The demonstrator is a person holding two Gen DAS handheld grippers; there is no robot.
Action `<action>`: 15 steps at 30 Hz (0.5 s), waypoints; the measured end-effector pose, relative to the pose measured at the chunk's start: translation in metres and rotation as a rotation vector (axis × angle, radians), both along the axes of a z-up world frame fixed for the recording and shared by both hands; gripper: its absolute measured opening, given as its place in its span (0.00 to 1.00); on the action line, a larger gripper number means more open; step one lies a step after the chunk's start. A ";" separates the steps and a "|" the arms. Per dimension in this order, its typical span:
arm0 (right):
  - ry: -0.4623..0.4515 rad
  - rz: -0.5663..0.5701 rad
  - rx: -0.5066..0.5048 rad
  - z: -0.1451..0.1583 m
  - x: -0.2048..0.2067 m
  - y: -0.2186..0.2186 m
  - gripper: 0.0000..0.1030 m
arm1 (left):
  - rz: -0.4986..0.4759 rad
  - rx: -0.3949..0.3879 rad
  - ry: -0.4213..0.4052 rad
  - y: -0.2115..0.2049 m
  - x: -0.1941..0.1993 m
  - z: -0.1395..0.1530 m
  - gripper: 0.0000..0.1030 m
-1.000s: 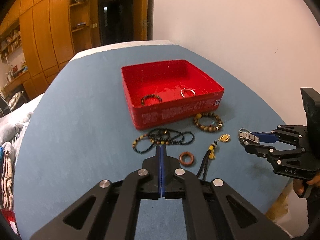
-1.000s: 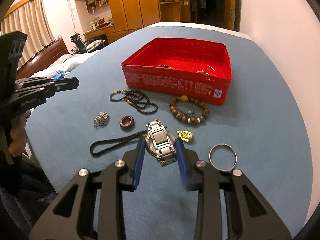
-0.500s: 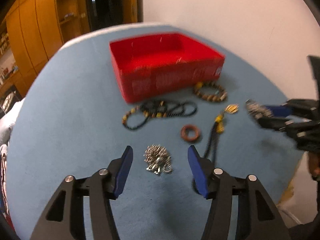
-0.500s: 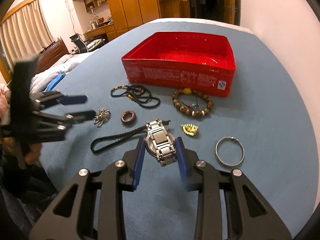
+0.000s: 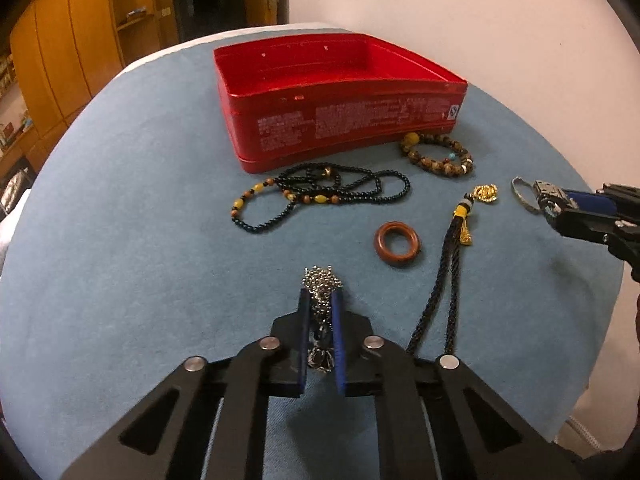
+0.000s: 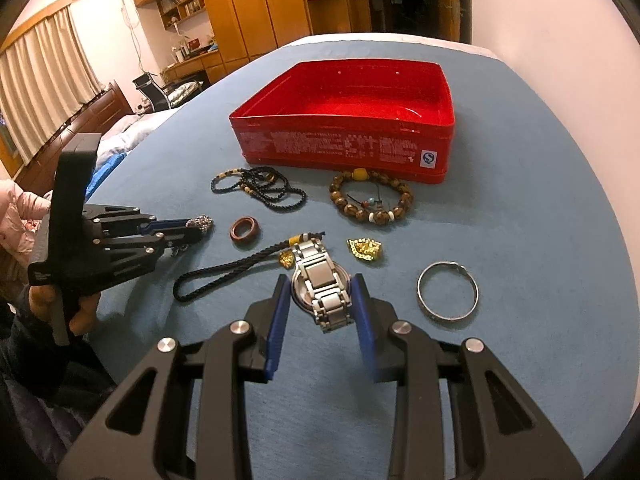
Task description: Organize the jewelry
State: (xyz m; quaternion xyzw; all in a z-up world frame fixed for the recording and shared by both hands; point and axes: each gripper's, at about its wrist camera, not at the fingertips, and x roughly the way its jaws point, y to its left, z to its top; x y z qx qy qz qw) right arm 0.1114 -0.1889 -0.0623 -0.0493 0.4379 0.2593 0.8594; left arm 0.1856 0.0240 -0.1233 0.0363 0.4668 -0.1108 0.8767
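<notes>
We found the left gripper (image 5: 320, 300) pinching the silver chain (image 5: 322, 284) against the blue table (image 5: 120, 280). The right gripper (image 6: 320, 292) clamped the steel watch (image 6: 322, 284). Beyond the chain, the wooden ring (image 5: 397, 244) lay at one o'clock, the black bead necklace (image 5: 320, 192) at twelve, and the red tin (image 5: 340, 92) farthest, at twelve.

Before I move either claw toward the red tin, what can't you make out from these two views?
- Floor of the open red metal tin: in both wrist views the near wall hides it, so its contents are unknown.
- Lower part of the silver chain bundle: left wrist view, covered by the left claw.
- Silver watch dial: right wrist view, faces away.
</notes>
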 end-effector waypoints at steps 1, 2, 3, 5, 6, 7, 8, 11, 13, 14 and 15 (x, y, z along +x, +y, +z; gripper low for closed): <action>0.000 0.001 0.001 0.000 0.000 0.000 0.29 | 0.005 -0.006 -0.010 0.002 -0.002 0.005 0.09; -0.001 0.004 0.001 0.001 0.000 0.001 0.29 | 0.008 -0.008 -0.021 0.002 -0.003 0.009 0.09; -0.003 0.005 0.001 0.002 -0.001 0.001 0.29 | 0.010 -0.011 -0.031 0.003 -0.004 0.014 0.09; -0.009 0.008 0.001 0.004 -0.001 0.002 0.29 | 0.013 -0.021 -0.058 0.003 -0.007 0.028 0.09; -0.013 0.008 0.002 0.006 -0.001 0.002 0.29 | 0.014 -0.023 -0.071 0.003 -0.007 0.034 0.09; -0.018 0.009 0.002 0.008 -0.002 0.002 0.29 | 0.015 -0.027 -0.086 0.004 -0.008 0.041 0.09; -0.022 0.010 0.001 0.009 -0.002 0.003 0.29 | 0.014 -0.029 -0.099 0.005 -0.008 0.046 0.09; -0.032 0.013 -0.001 0.014 -0.003 0.004 0.29 | 0.007 -0.033 -0.128 0.005 -0.009 0.063 0.09; -0.038 0.017 -0.004 0.017 -0.004 0.005 0.29 | 0.000 -0.033 -0.146 0.004 -0.010 0.073 0.09; -0.043 0.020 -0.005 0.019 -0.004 0.006 0.29 | -0.003 -0.028 -0.155 0.003 -0.009 0.077 0.09; -0.045 0.022 -0.006 0.021 -0.004 0.006 0.29 | -0.009 -0.025 -0.163 0.002 -0.009 0.082 0.09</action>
